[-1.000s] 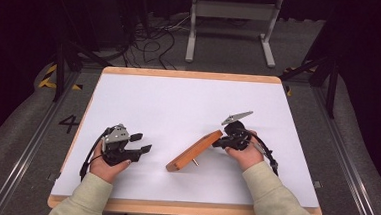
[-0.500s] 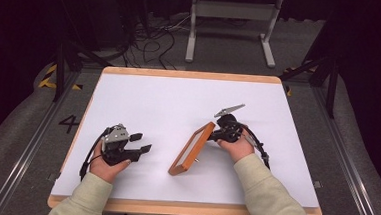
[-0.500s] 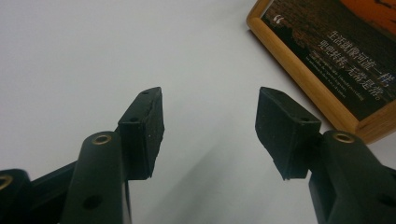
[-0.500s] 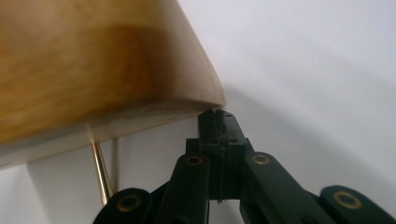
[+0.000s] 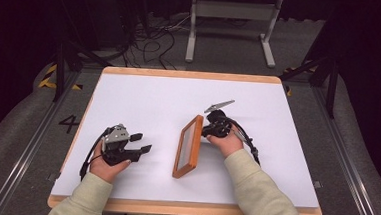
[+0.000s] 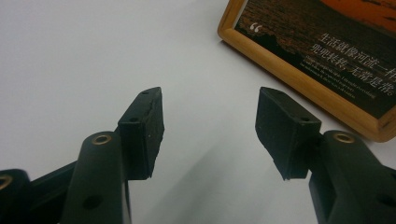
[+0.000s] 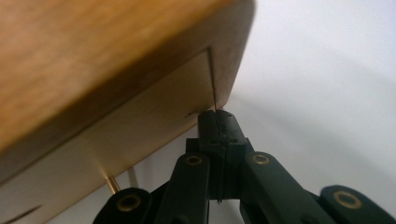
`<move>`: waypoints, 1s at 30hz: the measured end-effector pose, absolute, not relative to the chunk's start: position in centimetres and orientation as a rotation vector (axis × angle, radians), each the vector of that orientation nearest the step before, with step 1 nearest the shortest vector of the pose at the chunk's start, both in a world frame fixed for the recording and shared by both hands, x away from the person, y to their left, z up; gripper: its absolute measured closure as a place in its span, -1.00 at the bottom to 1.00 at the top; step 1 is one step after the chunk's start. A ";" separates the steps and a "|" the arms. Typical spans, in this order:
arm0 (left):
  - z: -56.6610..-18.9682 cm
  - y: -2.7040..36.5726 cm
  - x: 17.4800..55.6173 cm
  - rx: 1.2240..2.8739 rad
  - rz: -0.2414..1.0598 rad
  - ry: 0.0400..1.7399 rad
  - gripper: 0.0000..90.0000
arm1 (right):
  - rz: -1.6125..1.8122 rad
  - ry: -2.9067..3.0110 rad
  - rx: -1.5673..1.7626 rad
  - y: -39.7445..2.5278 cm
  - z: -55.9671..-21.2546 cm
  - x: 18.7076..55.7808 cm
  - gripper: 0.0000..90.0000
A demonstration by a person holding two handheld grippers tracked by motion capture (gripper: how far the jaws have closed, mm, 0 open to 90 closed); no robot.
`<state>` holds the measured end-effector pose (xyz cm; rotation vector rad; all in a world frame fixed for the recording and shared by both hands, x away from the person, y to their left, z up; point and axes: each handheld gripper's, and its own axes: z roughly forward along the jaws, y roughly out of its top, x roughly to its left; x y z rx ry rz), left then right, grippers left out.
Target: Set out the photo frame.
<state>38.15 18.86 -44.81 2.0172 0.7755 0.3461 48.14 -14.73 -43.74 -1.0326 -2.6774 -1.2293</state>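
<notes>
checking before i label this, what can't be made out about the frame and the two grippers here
- Picture frame, left gripper view: print cut off by the top and right edges; small lines of text too fine to read.
- Right gripper, right gripper view: jaws look closed at the frame's back; what they pinch is hidden by the blurred wood.
- Left gripper, high view: open; hand covers its body.

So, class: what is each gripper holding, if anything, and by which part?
The right gripper presses shut against the wooden picture frame near a back corner; a true grip cannot be told. The left gripper holds nothing.
</notes>
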 end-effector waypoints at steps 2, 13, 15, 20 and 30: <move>-44.8 18.9 38.1 2.016 0.348 0.776 -0.05 | -1.226 -2.692 -1.009 -14.1 -43.5 48.2 1.00; -44.7 19.0 38.1 2.011 0.352 0.775 -0.05 | -1.224 -2.728 -0.919 -12.2 -43.0 48.1 1.00; -44.7 19.1 38.1 2.008 0.352 0.778 -0.05 | -1.223 -2.746 -0.967 -12.5 -42.6 48.0 0.91; -44.7 19.1 38.1 2.009 0.350 0.785 -0.07 | -1.179 -2.825 -1.049 -13.3 -41.3 47.5 0.89; -44.7 19.1 38.2 2.008 0.349 0.797 -0.13 | -1.101 -2.918 -1.126 -14.5 -37.7 46.3 0.46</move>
